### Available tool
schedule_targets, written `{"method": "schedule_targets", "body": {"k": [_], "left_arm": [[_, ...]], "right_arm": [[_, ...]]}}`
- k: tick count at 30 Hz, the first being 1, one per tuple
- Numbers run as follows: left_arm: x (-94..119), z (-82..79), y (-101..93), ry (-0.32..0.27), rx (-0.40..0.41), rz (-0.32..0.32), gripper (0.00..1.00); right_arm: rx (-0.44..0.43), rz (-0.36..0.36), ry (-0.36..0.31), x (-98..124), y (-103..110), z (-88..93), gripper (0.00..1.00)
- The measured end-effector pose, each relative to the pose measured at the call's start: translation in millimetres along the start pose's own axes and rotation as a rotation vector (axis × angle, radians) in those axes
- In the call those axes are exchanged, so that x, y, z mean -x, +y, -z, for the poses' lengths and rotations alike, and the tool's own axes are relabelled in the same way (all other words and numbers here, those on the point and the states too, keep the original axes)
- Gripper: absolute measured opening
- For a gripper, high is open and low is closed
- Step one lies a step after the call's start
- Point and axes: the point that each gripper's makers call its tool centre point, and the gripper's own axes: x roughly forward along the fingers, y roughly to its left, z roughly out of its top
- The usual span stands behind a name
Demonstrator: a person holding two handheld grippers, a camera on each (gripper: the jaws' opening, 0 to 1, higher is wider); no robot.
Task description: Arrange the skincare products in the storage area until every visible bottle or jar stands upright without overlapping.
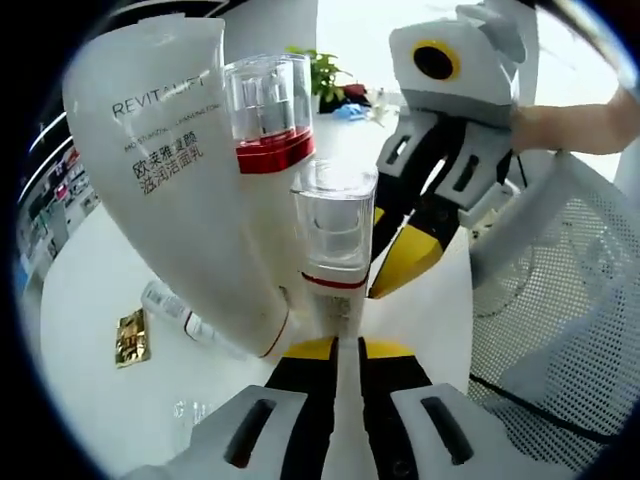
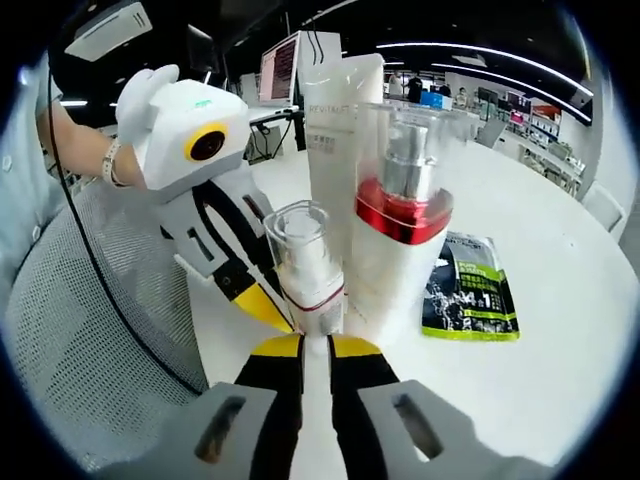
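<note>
A small white bottle point(image 1: 335, 230) with a clear cap and a thin red ring stands upright right at the tips of my left gripper point(image 1: 347, 348), whose jaws are drawn together to a narrow slit. The same bottle point(image 2: 305, 260) stands just past the tips of my right gripper point(image 2: 315, 345), which is also closed to a slit. The two grippers face each other across it; the right gripper point(image 1: 395, 245) and the left gripper point(image 2: 262, 300) each reach the bottle's far side. Close behind stand a clear-capped bottle with a red collar point(image 1: 270, 110) point(image 2: 405, 200) and a tall white tube point(image 1: 180, 180) point(image 2: 335, 110).
All of this sits on a round white table point(image 2: 560, 260). A gold sachet point(image 1: 130, 335) and a small bottle lying flat point(image 1: 185, 315) are at the left. A green-black sachet point(image 2: 470, 285) lies to the right. A mesh chair point(image 1: 560, 300) point(image 2: 100, 330) is beside the table, and a hand point(image 1: 570, 125) holds the right gripper.
</note>
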Motion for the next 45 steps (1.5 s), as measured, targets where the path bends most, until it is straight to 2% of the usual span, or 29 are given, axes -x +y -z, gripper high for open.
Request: {"method": "schedule_targets", "body": {"k": [12, 20, 25, 28, 33, 35, 36, 45], "left_arm": [[-4, -3.0, 1.2, -0.001, 0.008, 0.001, 0.06], [-1, -1.8, -0.5, 0.003, 0.012, 0.009, 0.06], [13, -4.7, 2.7, -0.012, 0.017, 0.000, 0.07], [22, -4.6, 5.5, -0.016, 0.011, -0.014, 0.11], [42, -5.7, 8.2, -0.035, 0.052, -0.024, 0.16], [51, -5.2, 2.9, -0.030, 0.091, 0.011, 0.22], [57, -6.5, 3.3, -0.034, 0.089, 0.009, 0.26], [99, -8.8, 12.1, -0.032, 0.080, -0.055, 0.37]], "right_arm": [[-0.019, 0.019, 0.000, 0, -6, 1.9, 0.08], [-0.011, 0.012, 0.012, 4, -3, 3.2, 0.11], [-0.011, 0.034, -0.003, 16, -2, -5.6, 0.12], [-0.013, 0.048, -0.010, 23, -2, -11.1, 0.14], [-0.008, 0.096, -0.024, 37, -4, -20.5, 0.17], [-0.016, 0.102, -0.021, 43, -2, -24.5, 0.21], [-0.015, 0.107, -0.020, 47, -1, -27.2, 0.23], [-0.027, 0.152, -0.010, 70, -1, -45.4, 0.40]]}}
